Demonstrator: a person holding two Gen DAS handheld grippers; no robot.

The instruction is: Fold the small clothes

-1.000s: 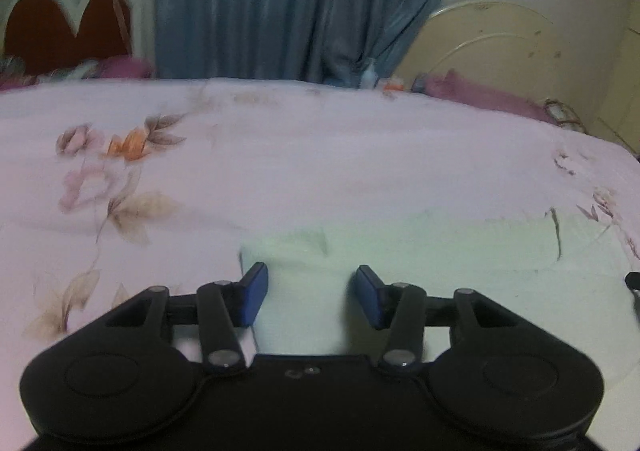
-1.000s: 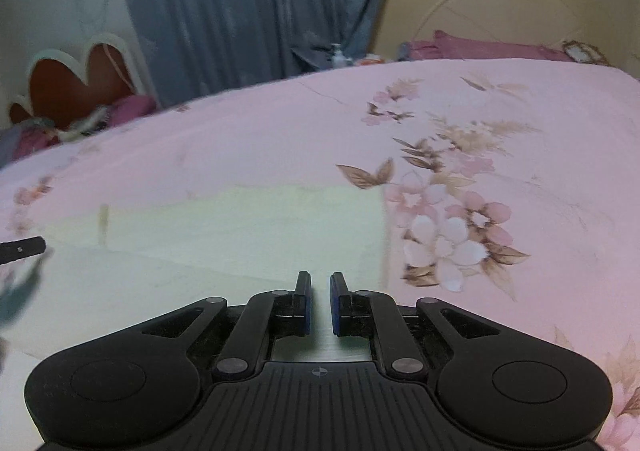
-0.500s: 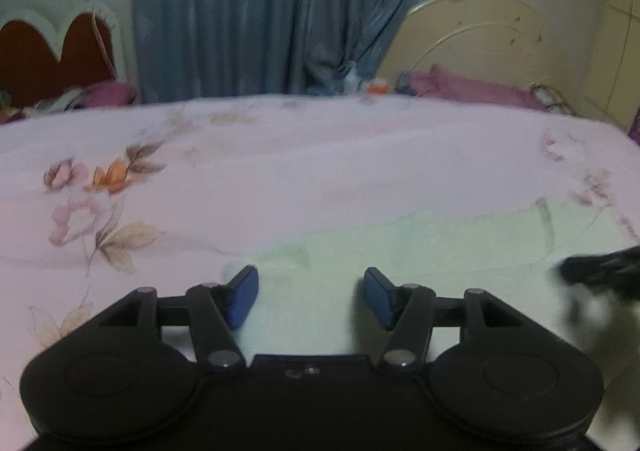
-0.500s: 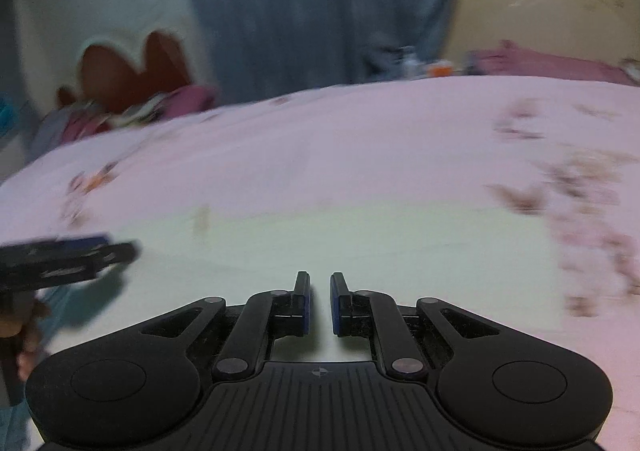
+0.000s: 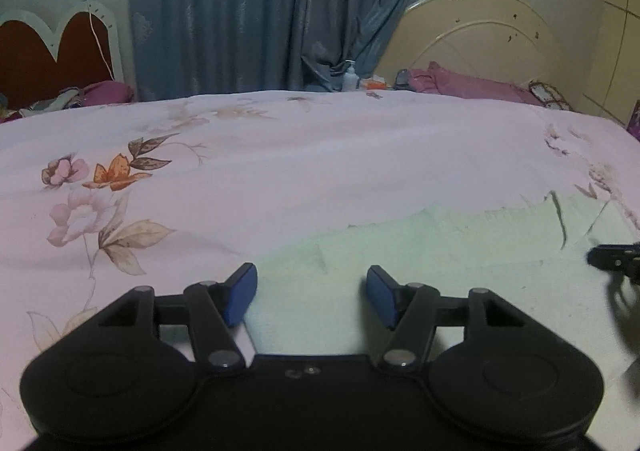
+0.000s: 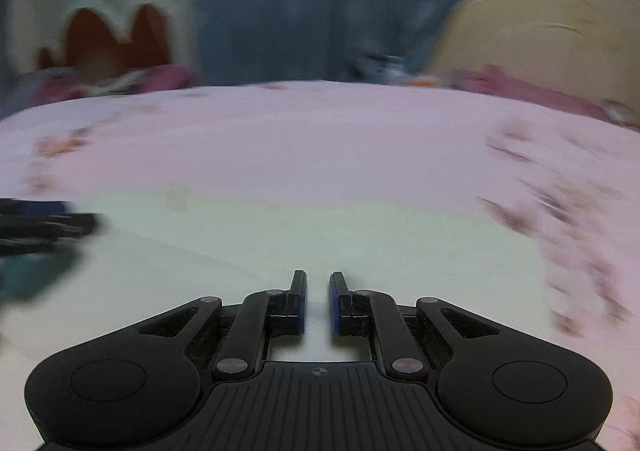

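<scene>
Clothing is what we have under both tongs: a pale green garment [image 5: 460,247] spread flat on the bed [image 5: 320,155], lying on the flowered pink sheet toward the bed's near edge. Its long axis runs side to side, along that near edge, so each pair of tongs stands over one end of it. Our left tongs [image 5: 312,291] hover over the garment's left end, where its corner lies just beside the left finger; the jaws are opening, about half spread, with cloth below them but nothing pinched between the blue pads [image 5: 240,295]. Our right tongs [image 6: 318,301] are almost closed, with only a narrow gap between the jaws and nothing gripped in it; they hover over the middle-right of the garment, and the view is blurred by motion. Each pair of tongs shows at the edge of the other's view, so they are fairly near each other. We judge the left hand the better placed: it is closer to a corner it could lift and carry across toward the right end.
</scene>
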